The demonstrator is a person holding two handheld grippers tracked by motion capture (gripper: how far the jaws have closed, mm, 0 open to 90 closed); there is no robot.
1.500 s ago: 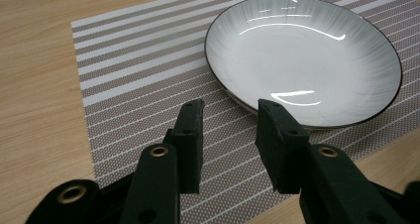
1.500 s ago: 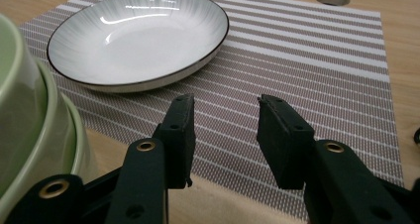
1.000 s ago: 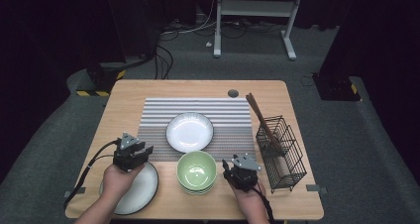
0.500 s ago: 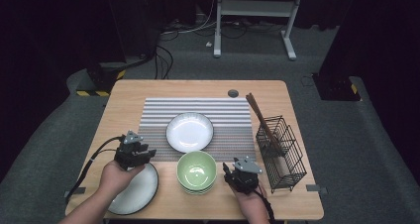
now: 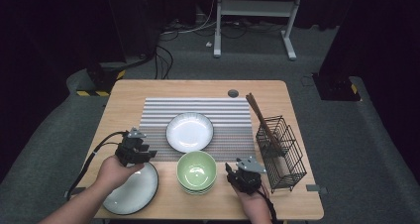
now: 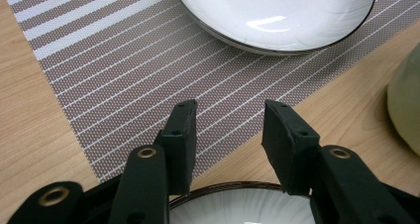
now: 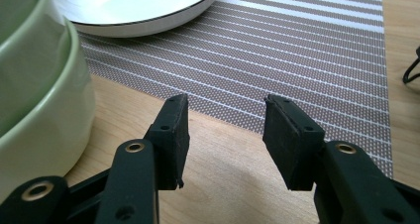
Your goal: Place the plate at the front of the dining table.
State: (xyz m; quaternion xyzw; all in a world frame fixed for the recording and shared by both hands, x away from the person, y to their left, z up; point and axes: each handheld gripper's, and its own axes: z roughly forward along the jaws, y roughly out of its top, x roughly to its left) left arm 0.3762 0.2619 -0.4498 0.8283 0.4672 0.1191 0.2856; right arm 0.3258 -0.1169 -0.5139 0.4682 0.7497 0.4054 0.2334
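- Plate (image 5: 130, 192) with a dark rim lies under the left gripper (image 5: 144, 153), jaws spread, empty.
- Right gripper (image 5: 230, 172), jaws apart and empty, sits beside the green bowls (image 5: 196, 171).

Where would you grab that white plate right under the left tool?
By its thin raised rim, at the edge nearest the left tool. The plate lies flat on the table, so only the rim fits between the open jaws, from above and slightly tilted.
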